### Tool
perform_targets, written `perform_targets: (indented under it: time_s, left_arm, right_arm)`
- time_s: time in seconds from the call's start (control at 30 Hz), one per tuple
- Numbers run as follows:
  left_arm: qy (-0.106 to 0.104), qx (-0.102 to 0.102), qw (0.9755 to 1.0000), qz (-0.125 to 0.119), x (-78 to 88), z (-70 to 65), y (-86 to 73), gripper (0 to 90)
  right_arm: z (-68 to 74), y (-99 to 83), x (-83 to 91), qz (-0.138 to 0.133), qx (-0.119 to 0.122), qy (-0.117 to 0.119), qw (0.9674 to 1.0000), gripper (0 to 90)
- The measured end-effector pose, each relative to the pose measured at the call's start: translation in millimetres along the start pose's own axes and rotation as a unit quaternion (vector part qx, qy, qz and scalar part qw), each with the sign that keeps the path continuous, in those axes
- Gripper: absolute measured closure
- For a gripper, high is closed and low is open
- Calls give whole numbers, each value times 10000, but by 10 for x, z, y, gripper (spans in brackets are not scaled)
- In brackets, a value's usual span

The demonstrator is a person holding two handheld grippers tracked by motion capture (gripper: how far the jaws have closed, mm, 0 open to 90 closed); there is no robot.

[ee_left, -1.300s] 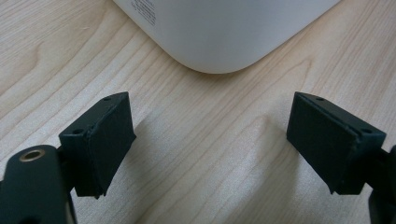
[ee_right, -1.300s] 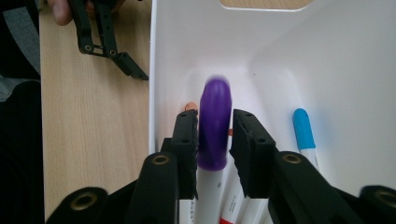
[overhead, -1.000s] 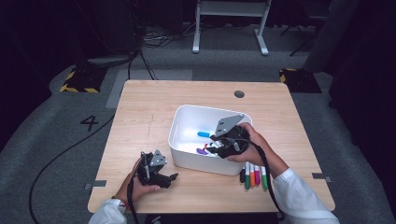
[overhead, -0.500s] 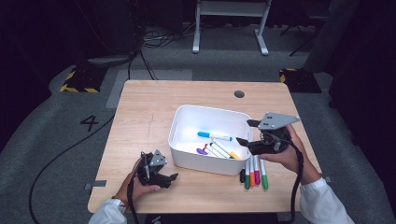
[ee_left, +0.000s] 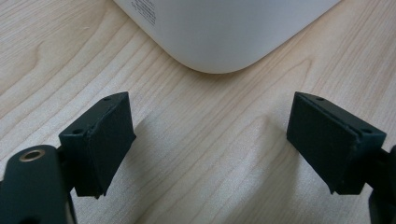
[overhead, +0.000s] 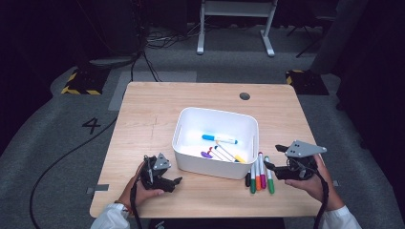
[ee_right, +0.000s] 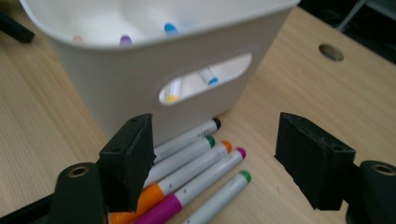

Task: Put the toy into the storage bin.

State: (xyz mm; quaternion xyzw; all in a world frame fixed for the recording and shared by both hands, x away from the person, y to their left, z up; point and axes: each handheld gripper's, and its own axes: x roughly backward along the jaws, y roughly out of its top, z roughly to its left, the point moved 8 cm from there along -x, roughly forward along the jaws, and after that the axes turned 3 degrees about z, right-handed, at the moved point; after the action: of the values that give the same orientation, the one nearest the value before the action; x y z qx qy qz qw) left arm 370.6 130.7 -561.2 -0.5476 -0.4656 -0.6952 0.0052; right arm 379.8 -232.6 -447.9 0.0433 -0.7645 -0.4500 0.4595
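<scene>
A white bin (overhead: pixel 190 125) stands mid-table and holds a blue marker (overhead: pixel 218 139) beside yellow and purple ones. Several markers (overhead: pixel 258 173) lie side by side on the wood, right of the bin. My right gripper (overhead: pixel 270 165) hovers just right of that row and points at it. Its jaws have just been opening and stand open, gripping nothing. In the right gripper view the markers (ee_right: pixel 196 163) lie under the right gripper (ee_right: pixel 215 154), with the bin's handle wall (ee_right: pixel 116 79) behind. My left gripper (overhead: pixel 175 182) rests at the front left, open and empty. In the left gripper view the left gripper (ee_left: pixel 210 140) faces the bin's corner (ee_left: pixel 224 28).
A round cable hole (overhead: pixel 244 96) sits near the table's far edge. The table's front edge runs just below both hands. A cable trails off each gripper toward the person. On the floor beyond are a white stand (overhead: pixel 234 28) and loose cables.
My right gripper has left the space above the bin, moving right and down to the markers on the table, and its jaws opened. More markers now lie in the bin. The left gripper stayed put.
</scene>
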Motion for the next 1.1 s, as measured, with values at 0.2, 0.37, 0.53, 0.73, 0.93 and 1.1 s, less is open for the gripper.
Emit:
perform_targets:
  time_s: [0.2,0.37,0.53,0.73,0.93,1.1]
  left_arm:
    - [0,0,10000,0,0,0,0,149]
    - [-12,23,10000,6,0,-6,-3,149]
    - [-13,22,10000,7,0,-6,-3,149]
    - [-11,19,10000,6,0,-5,-3,149]
    - [2,-13,10000,7,2,0,-2,150]
    - [1,-12,10000,8,2,0,-2,149]
  right_arm:
    - [38,-413,-132,269,-396,148,9987,273]
    - [82,-613,-174,412,-510,210,9976,273]
    - [103,-771,-246,579,-626,269,9960,273]
    - [77,-933,-324,808,-720,194,9939,283]
    - [-110,-1124,-319,760,-1075,-112,9912,442]
    - [-270,-1224,-250,566,-1404,-352,9879,643]
